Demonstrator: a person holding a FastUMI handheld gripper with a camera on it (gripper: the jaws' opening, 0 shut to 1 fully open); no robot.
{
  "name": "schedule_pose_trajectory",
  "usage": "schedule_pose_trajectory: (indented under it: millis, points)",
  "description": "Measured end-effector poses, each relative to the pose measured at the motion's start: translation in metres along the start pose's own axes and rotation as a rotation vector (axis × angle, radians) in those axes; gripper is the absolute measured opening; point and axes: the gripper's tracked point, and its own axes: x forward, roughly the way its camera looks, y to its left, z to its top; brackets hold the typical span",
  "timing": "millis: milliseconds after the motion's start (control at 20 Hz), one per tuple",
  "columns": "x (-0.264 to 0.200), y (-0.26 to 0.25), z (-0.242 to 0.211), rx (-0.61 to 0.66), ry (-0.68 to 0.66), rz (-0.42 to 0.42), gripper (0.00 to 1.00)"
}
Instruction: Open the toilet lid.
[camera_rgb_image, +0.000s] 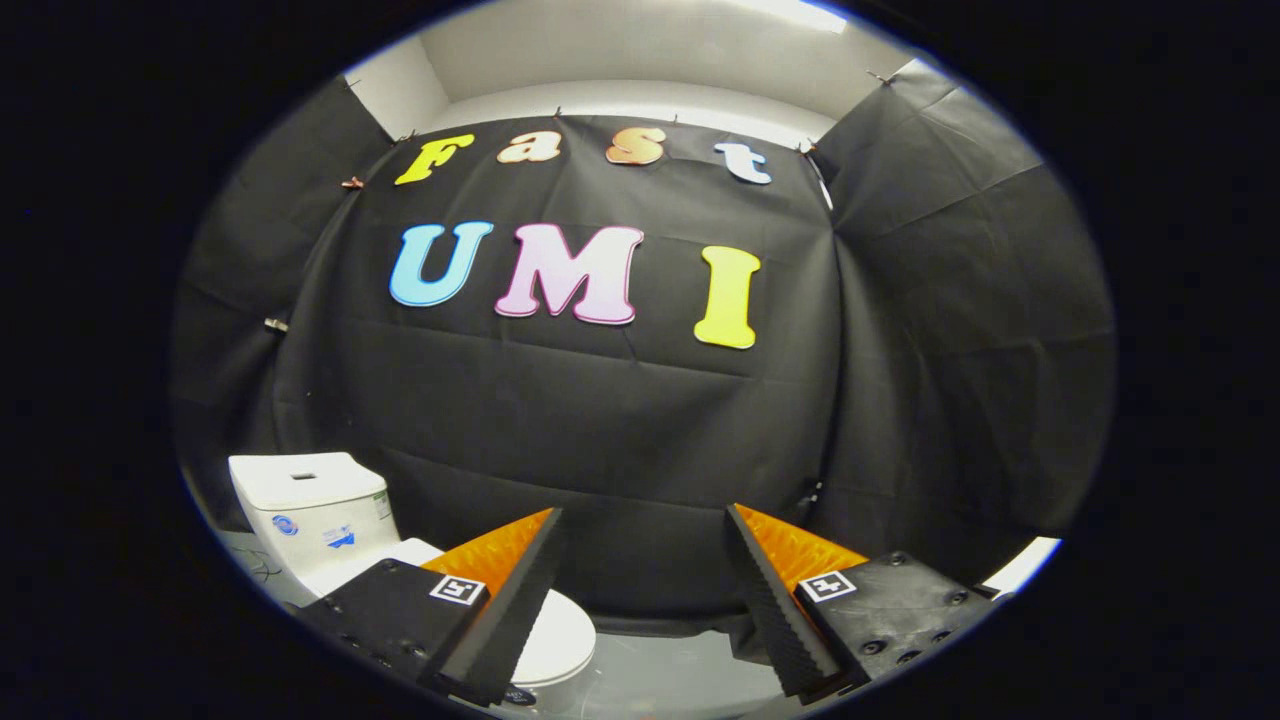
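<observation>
The gripper (645, 560) is wide open and holds nothing, so it is ready to reach. The toilet lid (555, 630) is down, flat on the bowl in front of the white tank (310, 505), partly behind the gripper's left finger.

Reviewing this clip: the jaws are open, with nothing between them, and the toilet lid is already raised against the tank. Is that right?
Not quite. The gripper view shows the toilet lid still down over the bowl, not raised against the tank. The rest holds: the gripper has its jaws open with nothing between them.
</observation>
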Motion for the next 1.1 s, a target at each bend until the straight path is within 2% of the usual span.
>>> schedule_pose_trajectory:
  millis: [100,200,300,350,600,750,900,1050,1100]
  points:
    - [0.008,0.007,0.000,0.003,-0.002,0.043,0.98]
    - [0.020,0.025,-0.011,0.036,0.027,0.132,0.98]
    - [0.026,0.045,-0.037,0.126,0.131,0.247,0.97]
    - [0.027,0.048,-0.055,0.177,0.190,0.275,0.98]
    - [0.037,0.053,-0.158,0.456,0.512,0.303,0.98]
    - [0.015,0.066,-0.220,0.632,0.687,0.391,0.99]
    - [-0.015,0.071,-0.284,0.674,0.856,0.425,0.99]
    - [-0.045,0.085,-0.323,0.669,0.975,0.470,0.99]
    - [-0.053,0.090,-0.333,0.676,1.017,0.477,0.95]
